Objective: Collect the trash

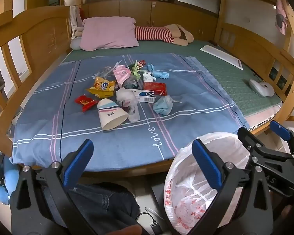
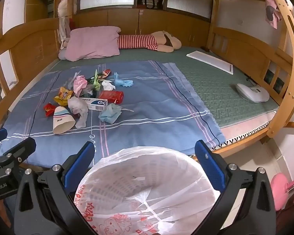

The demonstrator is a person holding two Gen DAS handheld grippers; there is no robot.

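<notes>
left wrist view: left gripper [image 1: 142, 157] wide, empty, above bed edge; trash pile [image 1: 125, 86] on blue sheet [image 1: 186, 101]. right gripper [image 2: 145, 159] wide, empty, over lined bin [image 2: 145, 186].

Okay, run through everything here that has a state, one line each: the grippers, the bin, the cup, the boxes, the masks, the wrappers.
left gripper: open, empty
right gripper: open, empty, above the bin
trash bin: lined with a bag, looks empty
paper cup: tipped on its side
white and blue box: lying flat
red box: lying flat
blue face mask: crumpled
yellow snack bag: crumpled
</notes>
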